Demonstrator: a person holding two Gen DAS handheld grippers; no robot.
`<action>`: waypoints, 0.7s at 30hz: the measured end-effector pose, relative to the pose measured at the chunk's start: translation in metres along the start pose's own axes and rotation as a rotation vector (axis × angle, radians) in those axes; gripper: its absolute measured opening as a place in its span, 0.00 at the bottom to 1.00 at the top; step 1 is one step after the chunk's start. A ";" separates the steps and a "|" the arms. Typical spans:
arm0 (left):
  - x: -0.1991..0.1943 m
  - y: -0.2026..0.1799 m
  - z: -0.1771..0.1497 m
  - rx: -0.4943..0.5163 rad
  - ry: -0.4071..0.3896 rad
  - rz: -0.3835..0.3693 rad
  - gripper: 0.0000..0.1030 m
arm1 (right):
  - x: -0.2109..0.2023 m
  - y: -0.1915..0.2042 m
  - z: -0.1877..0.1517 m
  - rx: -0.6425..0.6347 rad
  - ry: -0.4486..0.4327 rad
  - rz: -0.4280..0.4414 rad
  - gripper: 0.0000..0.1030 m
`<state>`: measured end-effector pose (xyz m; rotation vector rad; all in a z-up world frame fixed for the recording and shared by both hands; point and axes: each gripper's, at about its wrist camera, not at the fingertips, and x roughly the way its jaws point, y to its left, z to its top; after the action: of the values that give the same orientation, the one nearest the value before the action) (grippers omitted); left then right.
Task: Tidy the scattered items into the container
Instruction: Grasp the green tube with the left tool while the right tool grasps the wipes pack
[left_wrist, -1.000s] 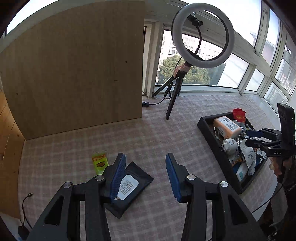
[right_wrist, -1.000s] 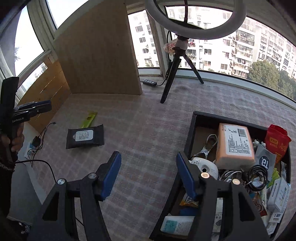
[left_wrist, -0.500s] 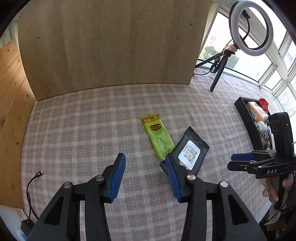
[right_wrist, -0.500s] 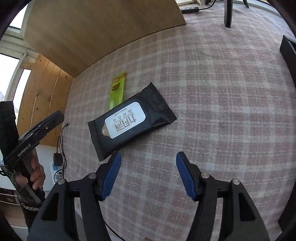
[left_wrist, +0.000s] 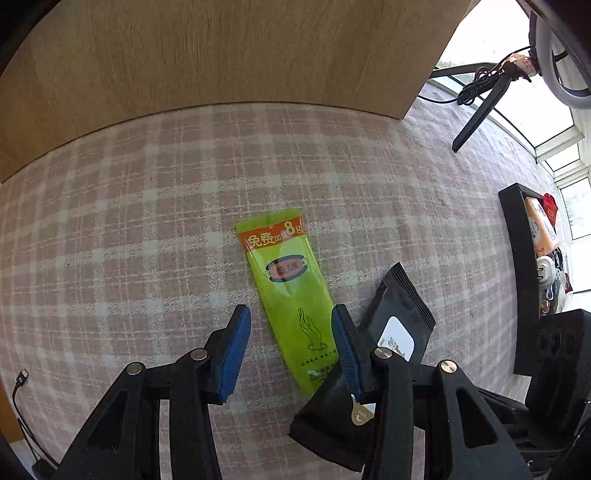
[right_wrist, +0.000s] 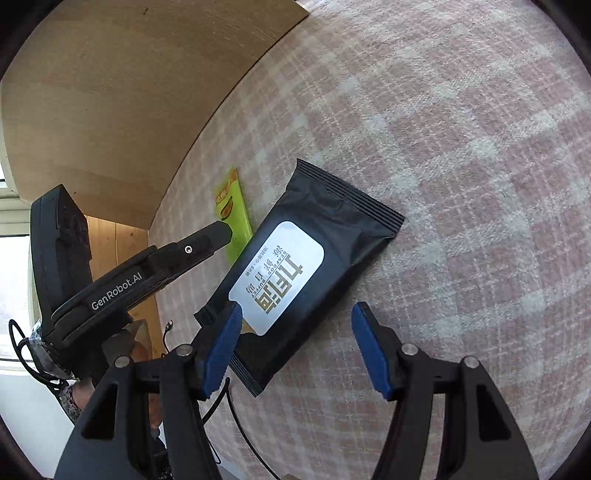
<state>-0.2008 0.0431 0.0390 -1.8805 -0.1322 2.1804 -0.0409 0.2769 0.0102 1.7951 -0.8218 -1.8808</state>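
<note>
**Two items left on the cloth, nothing gripped yet**

Progress: the container (left_wrist: 517, 280), a black tray at the right edge of the left wrist view, already holds a pile of stuff: an orange-and-white box, a red packet, white bits I can't identify. By my read the bulk is done. Two things remain out on the checked tablecloth (left_wrist: 147, 206): the green sachet (left_wrist: 291, 295) and the black wipes pack (right_wrist: 306, 273). They lie just beside each other, and the pack's lower corner seems to overlap the sachet's lower end in the left view.

Grippers:
- left gripper (left_wrist: 290, 347): jaws apart, straddling the lower half of the green sachet, pads not pressing on it. Contact with the cloth can't be judged.
- right gripper (right_wrist: 297, 350): jaws apart, lower centre of its frame, straddling the near end of the wipes pack. No clamp.

Item look:
- sachet: long, narrow, flat, glossy lime film with an orange band at the top end and a hand drawing lower down. Probably light and slippery.
- wipes pack: matte black soft pouch, crimped ends, white label with gold print, slightly puffy. Lies diagonal, centre frame in the right view.

Left to do, as I judge it: close on each, carry both to the tray.
</note>
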 end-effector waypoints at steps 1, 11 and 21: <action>0.003 -0.002 0.001 0.000 0.009 0.002 0.41 | 0.002 0.000 0.000 0.003 -0.003 0.003 0.59; 0.018 -0.009 0.001 -0.024 0.039 0.047 0.41 | 0.008 -0.002 -0.008 -0.069 -0.037 0.065 0.25; 0.023 -0.031 0.004 -0.046 -0.004 0.060 0.15 | -0.032 -0.014 -0.010 -0.181 -0.088 0.049 0.18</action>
<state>-0.2036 0.0791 0.0252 -1.9287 -0.1284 2.2389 -0.0272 0.3070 0.0244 1.5799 -0.6937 -1.9470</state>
